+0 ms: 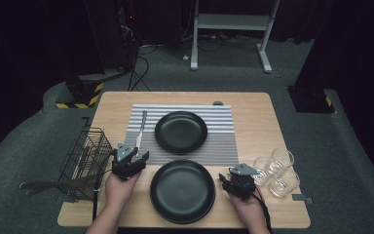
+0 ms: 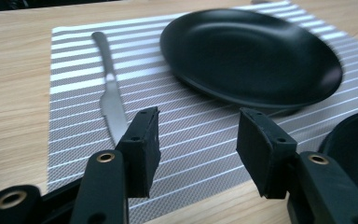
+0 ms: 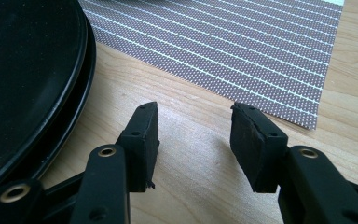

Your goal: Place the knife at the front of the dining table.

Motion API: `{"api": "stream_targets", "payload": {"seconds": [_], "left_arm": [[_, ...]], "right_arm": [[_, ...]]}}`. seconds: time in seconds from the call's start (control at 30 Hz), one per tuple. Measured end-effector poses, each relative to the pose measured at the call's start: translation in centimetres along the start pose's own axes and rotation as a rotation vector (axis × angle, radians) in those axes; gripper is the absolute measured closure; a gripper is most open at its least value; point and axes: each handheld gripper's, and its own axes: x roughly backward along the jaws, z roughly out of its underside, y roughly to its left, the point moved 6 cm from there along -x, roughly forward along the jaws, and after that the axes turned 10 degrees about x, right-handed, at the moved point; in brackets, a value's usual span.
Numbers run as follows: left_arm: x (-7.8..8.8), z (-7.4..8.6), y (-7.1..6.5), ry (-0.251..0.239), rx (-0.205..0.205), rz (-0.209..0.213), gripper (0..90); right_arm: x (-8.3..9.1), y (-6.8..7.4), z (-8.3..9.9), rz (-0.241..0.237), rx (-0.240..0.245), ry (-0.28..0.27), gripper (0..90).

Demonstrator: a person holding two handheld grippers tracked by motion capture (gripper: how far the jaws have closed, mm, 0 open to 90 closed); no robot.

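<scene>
A grey striped placemat (image 1: 224, 141) lies across the middle of the wooden table (image 1: 255, 112). On it sit a black plate (image 1: 181, 131) and, to its left, a silver knife (image 1: 140, 129). Two stacked black plates (image 1: 182, 190) rest near the front edge. My left gripper (image 1: 132, 152) stands open just left of the stack, at the placemat's near left corner, with the knife (image 2: 109, 95) tip ahead of its left jaw. My right gripper (image 1: 231, 174) is open over bare wood right of the stack (image 3: 23, 79). Nothing is between the jaws of either gripper (image 2: 198, 135) (image 3: 193, 135).
A black wire basket (image 1: 85, 161) holding utensils hangs at the table's left edge. Three clear glasses (image 1: 275, 173) stand close to my right gripper at the front right. The placemat's corner (image 3: 307, 119) lies just ahead of the right jaws.
</scene>
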Motion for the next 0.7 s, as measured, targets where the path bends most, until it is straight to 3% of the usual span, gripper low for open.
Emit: {"api": "stream_targets", "payload": {"seconds": [0.2, 0.57, 0.7], "left_arm": [[0.3, -0.6, -0.5, 0.003, -0.044, 0.009, 47.7], [1.2, -2.1, -1.0, -0.018, -0.037, 0.020, 44.8], [2.1, -2.9, -1.3, -0.050, -0.043, 0.042, 44.0]], "right_arm": [[0.1, 0.0, 0.0, -0.001, -0.004, -0.012, 53.8], [0.0, -0.1, 0.0, 0.009, -0.007, -0.001, 52.9], [0.0, -0.1, 0.0, 0.011, -0.011, 0.001, 52.9]]}}
